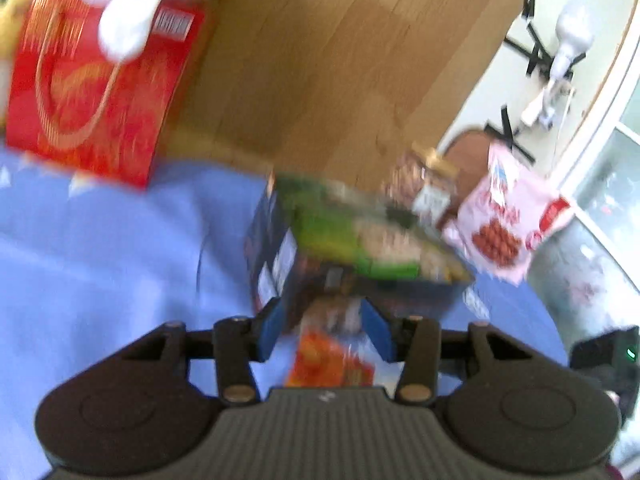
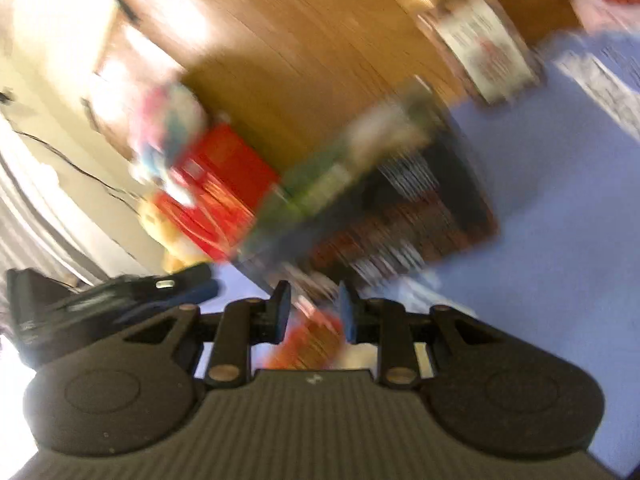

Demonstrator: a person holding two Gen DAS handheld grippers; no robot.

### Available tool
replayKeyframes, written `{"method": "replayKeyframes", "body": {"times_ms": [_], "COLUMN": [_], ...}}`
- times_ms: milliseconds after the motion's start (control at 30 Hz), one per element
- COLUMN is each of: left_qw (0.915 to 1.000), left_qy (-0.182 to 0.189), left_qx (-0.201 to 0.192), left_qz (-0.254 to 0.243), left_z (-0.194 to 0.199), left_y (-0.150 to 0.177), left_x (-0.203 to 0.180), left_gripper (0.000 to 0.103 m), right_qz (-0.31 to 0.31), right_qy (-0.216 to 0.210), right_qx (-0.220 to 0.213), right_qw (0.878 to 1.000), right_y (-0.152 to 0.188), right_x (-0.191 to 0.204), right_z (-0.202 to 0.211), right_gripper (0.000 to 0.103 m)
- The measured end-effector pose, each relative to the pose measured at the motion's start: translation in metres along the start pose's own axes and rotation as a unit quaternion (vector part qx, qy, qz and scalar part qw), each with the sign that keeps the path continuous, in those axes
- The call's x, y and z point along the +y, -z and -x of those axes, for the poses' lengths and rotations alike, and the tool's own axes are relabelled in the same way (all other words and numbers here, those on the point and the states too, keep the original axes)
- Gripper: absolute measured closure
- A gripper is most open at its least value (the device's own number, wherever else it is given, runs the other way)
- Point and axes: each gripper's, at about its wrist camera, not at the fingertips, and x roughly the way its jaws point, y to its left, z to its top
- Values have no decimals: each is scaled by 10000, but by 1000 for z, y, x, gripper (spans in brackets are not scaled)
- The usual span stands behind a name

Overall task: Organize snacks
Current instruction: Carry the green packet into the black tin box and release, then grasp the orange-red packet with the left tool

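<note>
Both views are motion-blurred. A dark snack box [image 1: 280, 248] stands on the blue cloth [image 1: 100, 260] with a green snack pack [image 1: 352, 236] on top. My left gripper [image 1: 326, 322] has its blue fingers [image 1: 269, 328] apart, just in front of the box; an orange snack packet [image 1: 328, 364] lies under it. My right gripper [image 2: 313, 312] has its fingers [image 2: 282, 308] close on either side of an orange packet [image 2: 310, 344]; whether they grip it is unclear. The dark box [image 2: 400, 208] and green pack [image 2: 340, 168] lie ahead.
A red gift box [image 1: 92, 88] with a plush toy [image 1: 132, 20] on it stands at the back left. A pink-white snack bag [image 1: 504, 216] and a brown pack [image 1: 424, 184] lie at the right. Wooden floor [image 1: 328, 60] lies beyond. The left gripper's body [image 2: 100, 304] shows in the right view.
</note>
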Motion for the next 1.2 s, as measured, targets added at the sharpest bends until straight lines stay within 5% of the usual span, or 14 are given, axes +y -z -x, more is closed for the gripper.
{"method": "replayKeyframes", "body": {"times_ms": [133, 333, 400, 533, 800, 1000, 1200], "left_qw": [9973, 9989, 9986, 9990, 9969, 9988, 9956], "left_qy": [-138, -348, -477, -372, 468, 297, 313], "left_qx": [560, 243, 223, 235, 634, 361, 740], "left_qz": [462, 212, 78, -70, -44, 112, 491], "left_z": [-20, -15, -14, -16, -18, 29, 49], "left_y": [22, 45, 47, 52, 60, 56, 90], "left_x": [16, 4, -2, -12, -36, -17, 11], "left_gripper": [58, 61, 61, 61, 61, 59, 55], "right_qz": [-232, 8, 268, 332, 72, -223, -265], "right_qy": [-24, -338, -219, -260, -601, -675, -856], "right_qx": [243, 707, 763, 721, 954, 792, 1082], "right_qw": [9994, 9969, 9965, 9965, 9936, 9943, 9901], "right_y": [-4, 0, 10, 31, 70, 62, 58], "right_x": [-11, 7, 13, 13, 13, 2, 4], "right_z": [-26, -49, -38, -2, 50, 55, 32], "right_gripper": [74, 81, 91, 95, 90, 81, 79]}}
